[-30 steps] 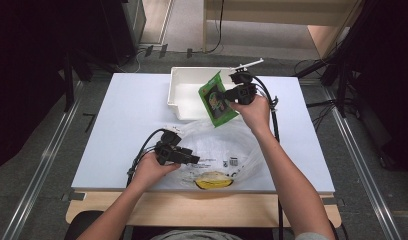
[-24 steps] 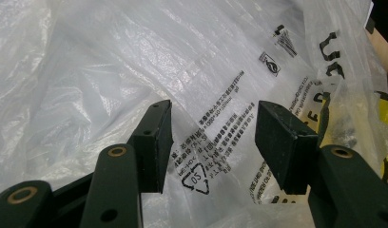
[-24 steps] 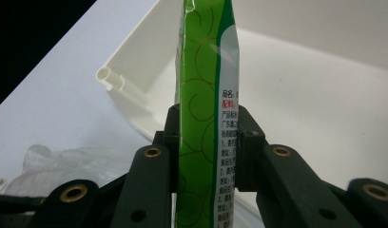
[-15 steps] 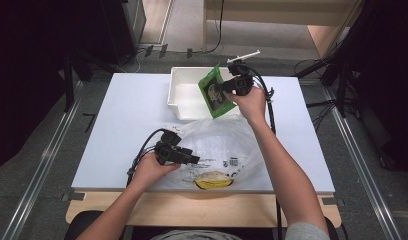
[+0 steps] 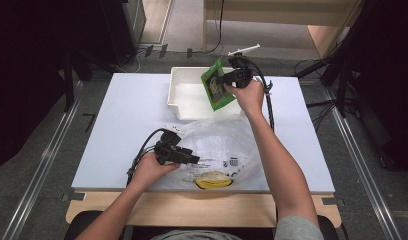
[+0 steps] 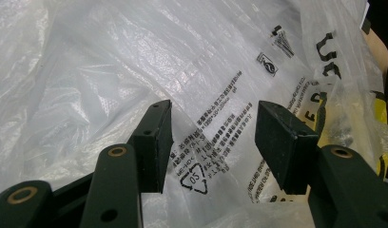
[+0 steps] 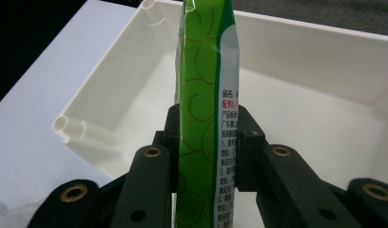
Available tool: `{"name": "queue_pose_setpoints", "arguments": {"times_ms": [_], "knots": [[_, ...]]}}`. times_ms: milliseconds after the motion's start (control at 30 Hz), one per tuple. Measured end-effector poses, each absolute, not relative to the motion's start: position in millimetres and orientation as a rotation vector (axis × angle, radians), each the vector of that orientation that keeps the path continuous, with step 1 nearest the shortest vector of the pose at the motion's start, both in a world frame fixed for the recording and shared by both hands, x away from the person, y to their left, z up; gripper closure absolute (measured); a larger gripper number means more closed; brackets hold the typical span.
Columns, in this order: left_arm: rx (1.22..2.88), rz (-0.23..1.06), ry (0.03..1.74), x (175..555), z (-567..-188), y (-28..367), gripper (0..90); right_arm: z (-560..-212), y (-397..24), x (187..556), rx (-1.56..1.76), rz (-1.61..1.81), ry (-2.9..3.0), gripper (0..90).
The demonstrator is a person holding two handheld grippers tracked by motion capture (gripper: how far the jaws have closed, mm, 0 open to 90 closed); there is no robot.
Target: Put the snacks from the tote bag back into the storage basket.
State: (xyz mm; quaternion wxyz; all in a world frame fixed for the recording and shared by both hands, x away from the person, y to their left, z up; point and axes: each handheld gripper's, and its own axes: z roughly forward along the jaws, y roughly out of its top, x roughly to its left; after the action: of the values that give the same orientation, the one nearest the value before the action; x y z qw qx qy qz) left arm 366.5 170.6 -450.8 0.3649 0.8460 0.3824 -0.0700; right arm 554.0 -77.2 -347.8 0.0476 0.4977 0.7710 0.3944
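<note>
Green packet (image 7: 206, 95) now over white bin (image 5: 184, 102).

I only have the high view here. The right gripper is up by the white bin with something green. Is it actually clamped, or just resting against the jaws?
Observer: Clamped. In the right gripper view the right gripper has its jaws pressed on both faces of the green packet, which stands edge-on between them.
Operator: Is it over the bin?
Observer: Yes, the white bin lies straight behind the packet, nothing on the part of its floor in view.
Operator: And the left one, gripping the plastic bag?
Observer: No. In the left gripper view the left gripper has its jaws apart, with the printed clear plastic bag spread beyond them.
</note>
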Motion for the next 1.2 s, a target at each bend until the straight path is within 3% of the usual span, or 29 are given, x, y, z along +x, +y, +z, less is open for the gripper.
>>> {"name": "queue_pose_setpoints", "arguments": {"times_ms": [1200], "knots": [[2.174, -0.19, 0.971, 366, -451, 171, 48.3, -350, -55, 617, 1.595, 1.125, 2.275, 74.0]]}}
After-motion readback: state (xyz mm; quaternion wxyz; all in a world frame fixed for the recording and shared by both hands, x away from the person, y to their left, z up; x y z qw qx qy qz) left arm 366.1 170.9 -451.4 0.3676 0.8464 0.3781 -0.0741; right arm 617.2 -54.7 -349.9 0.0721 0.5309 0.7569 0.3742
